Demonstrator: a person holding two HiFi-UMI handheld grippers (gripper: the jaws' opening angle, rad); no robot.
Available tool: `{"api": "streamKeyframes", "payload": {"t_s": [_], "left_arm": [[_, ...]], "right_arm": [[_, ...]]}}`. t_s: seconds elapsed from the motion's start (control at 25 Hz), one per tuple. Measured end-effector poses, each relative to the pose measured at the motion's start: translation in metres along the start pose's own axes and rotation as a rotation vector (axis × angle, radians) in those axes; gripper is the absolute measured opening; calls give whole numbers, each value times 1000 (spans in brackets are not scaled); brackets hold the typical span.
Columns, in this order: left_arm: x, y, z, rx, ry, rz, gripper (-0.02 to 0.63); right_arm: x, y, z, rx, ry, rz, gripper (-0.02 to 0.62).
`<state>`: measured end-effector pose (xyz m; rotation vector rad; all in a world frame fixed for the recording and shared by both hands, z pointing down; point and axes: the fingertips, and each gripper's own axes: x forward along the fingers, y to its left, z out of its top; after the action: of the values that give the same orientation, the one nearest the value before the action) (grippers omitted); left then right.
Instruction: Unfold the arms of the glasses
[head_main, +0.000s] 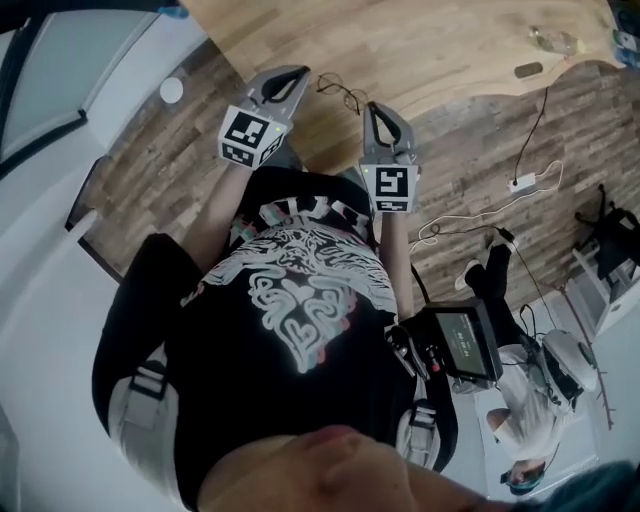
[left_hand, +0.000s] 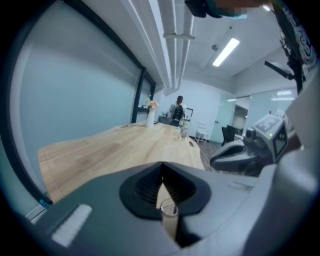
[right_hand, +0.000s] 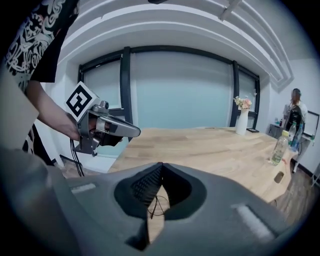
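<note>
A thin dark-framed pair of glasses (head_main: 340, 93) lies on the light wooden table (head_main: 430, 50), near its front edge. My left gripper (head_main: 297, 72) hovers just left of the glasses with its jaws together and nothing in them. The right gripper (head_main: 371, 106) hangs just right of the glasses and a little nearer to me, also shut and empty. In the left gripper view a lens of the glasses (left_hand: 169, 209) shows below the closed tips of the left gripper (left_hand: 161, 165). The right gripper view shows the glasses (right_hand: 158, 204) under the right gripper (right_hand: 161, 165).
A clear water bottle (head_main: 553, 40) and a small dark object (head_main: 527, 70) sit far right on the table. A vase of flowers (right_hand: 243, 120) stands at the far end. A power strip with cables (head_main: 522, 183) lies on the wood floor. Another person sits at lower right.
</note>
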<state>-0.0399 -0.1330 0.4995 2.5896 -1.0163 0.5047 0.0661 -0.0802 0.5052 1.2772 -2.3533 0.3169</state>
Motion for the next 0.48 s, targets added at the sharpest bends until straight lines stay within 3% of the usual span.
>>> {"api": "streamKeyframes", "payload": {"t_s": [0.48], "left_arm": [[18,12,-65,94,166,-173,-11]], "right_arm": [[47,29,-39,2,128,5,0]]}}
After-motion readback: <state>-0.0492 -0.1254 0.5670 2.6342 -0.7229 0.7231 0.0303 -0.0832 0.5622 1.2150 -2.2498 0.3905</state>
